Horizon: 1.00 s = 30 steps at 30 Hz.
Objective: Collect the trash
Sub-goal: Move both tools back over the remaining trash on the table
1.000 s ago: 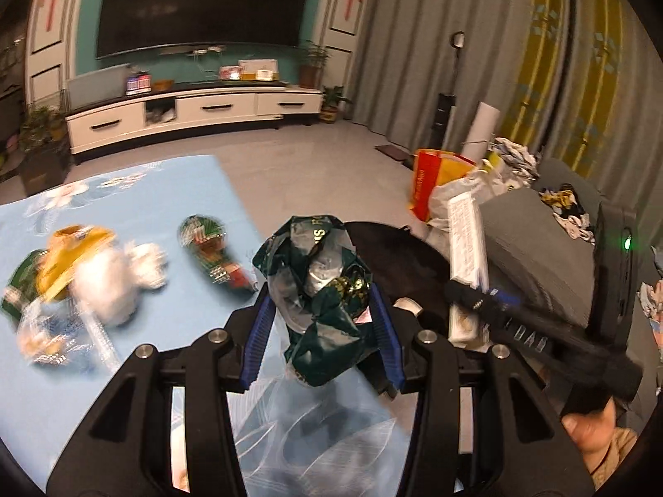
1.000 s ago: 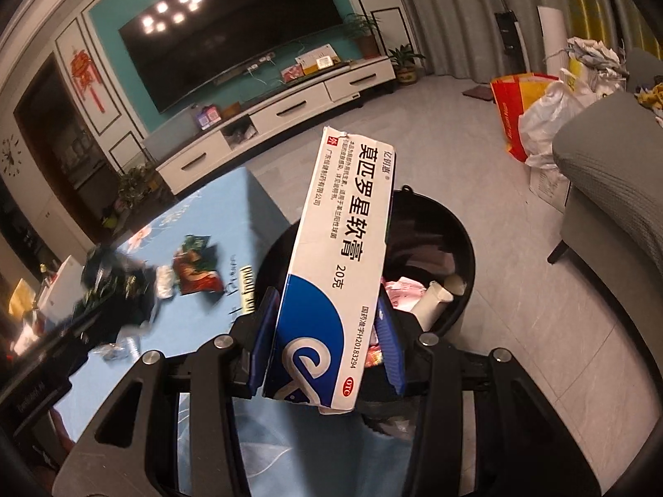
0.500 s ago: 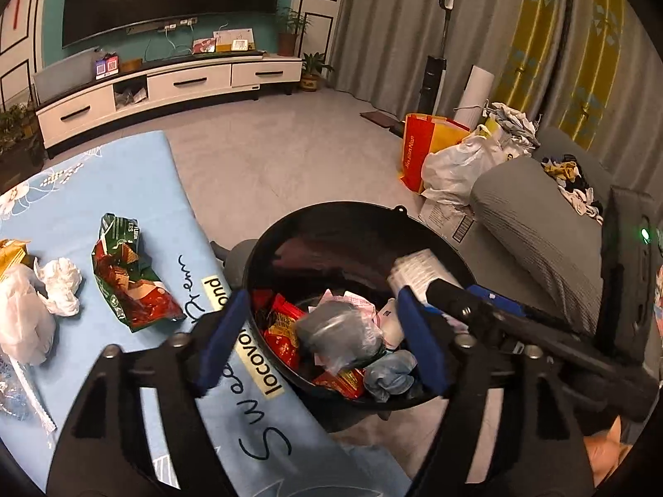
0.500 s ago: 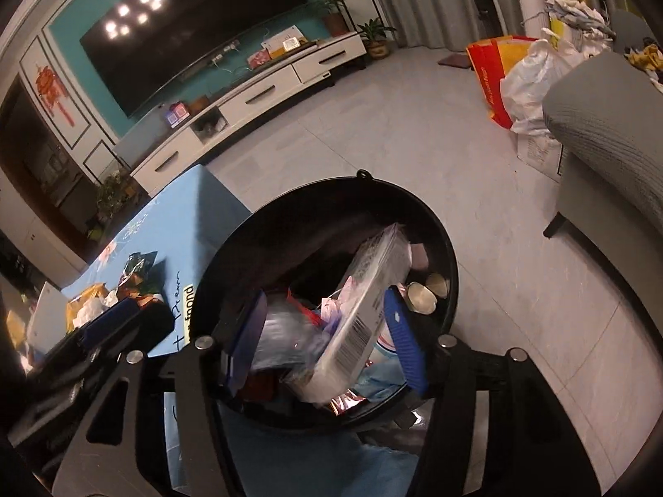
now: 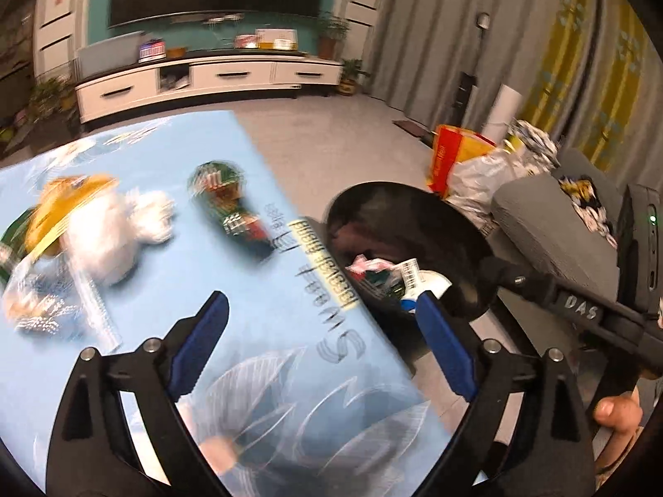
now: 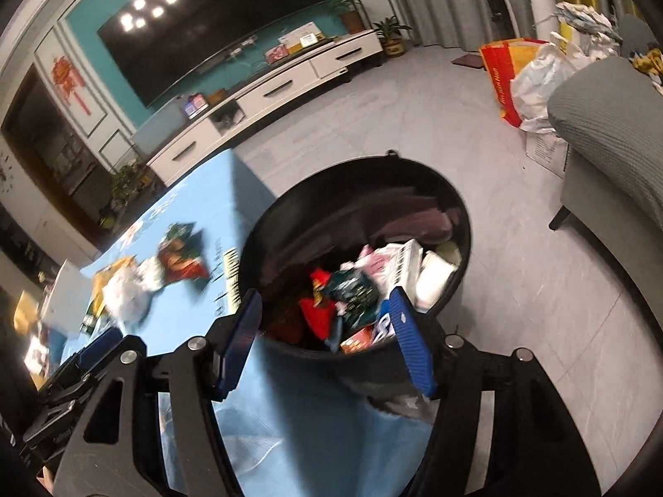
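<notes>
Fingers of left gripper and right gripper opening, empty, trash bin beside desk for drops; red-green snack wrapper awaits on desk.

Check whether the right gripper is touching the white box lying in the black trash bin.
Apart. The right wrist view shows the right gripper with jaws opening and nothing between them, above the black trash bin; the white box lies among the trash inside.
</notes>
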Each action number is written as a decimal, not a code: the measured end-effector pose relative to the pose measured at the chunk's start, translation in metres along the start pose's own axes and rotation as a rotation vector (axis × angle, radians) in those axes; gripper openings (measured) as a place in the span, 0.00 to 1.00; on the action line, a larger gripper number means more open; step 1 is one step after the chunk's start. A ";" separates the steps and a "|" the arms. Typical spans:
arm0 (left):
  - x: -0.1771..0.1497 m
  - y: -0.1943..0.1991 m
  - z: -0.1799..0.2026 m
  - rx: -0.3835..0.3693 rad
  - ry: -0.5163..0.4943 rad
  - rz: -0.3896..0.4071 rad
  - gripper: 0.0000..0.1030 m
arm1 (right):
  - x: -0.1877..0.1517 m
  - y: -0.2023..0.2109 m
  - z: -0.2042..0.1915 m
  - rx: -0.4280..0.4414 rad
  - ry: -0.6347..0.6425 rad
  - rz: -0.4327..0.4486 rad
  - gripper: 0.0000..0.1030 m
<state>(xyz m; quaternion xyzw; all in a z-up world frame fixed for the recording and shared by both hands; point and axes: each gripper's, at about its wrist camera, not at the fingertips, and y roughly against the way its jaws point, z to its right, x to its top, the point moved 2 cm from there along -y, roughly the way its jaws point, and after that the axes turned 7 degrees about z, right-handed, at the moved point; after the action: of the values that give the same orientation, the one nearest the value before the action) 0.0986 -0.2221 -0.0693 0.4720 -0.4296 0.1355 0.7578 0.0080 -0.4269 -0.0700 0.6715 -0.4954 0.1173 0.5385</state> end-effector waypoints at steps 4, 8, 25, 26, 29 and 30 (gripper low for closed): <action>-0.017 0.034 -0.043 0.096 0.112 -0.009 0.90 | -0.014 0.007 -0.032 0.023 0.070 -0.035 0.62; -0.033 0.066 -0.082 0.175 0.229 -0.005 0.90 | -0.029 0.008 -0.068 0.067 0.122 -0.073 0.62; -0.087 0.150 -0.176 0.317 0.438 0.087 0.92 | -0.090 0.003 -0.182 0.157 0.351 -0.172 0.62; -0.087 0.153 -0.177 0.322 0.443 0.098 0.92 | -0.089 0.003 -0.184 0.155 0.357 -0.169 0.62; -0.092 0.162 -0.185 0.331 0.456 0.117 0.92 | -0.086 0.004 -0.193 0.147 0.373 -0.153 0.62; -0.093 0.165 -0.188 0.336 0.463 0.123 0.92 | -0.085 0.004 -0.196 0.144 0.377 -0.149 0.62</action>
<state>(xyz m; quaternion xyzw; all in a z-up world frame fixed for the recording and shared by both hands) 0.0409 0.0385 -0.0782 0.5203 -0.2448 0.3546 0.7373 0.0376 -0.2161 -0.0493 0.7091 -0.3253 0.2357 0.5795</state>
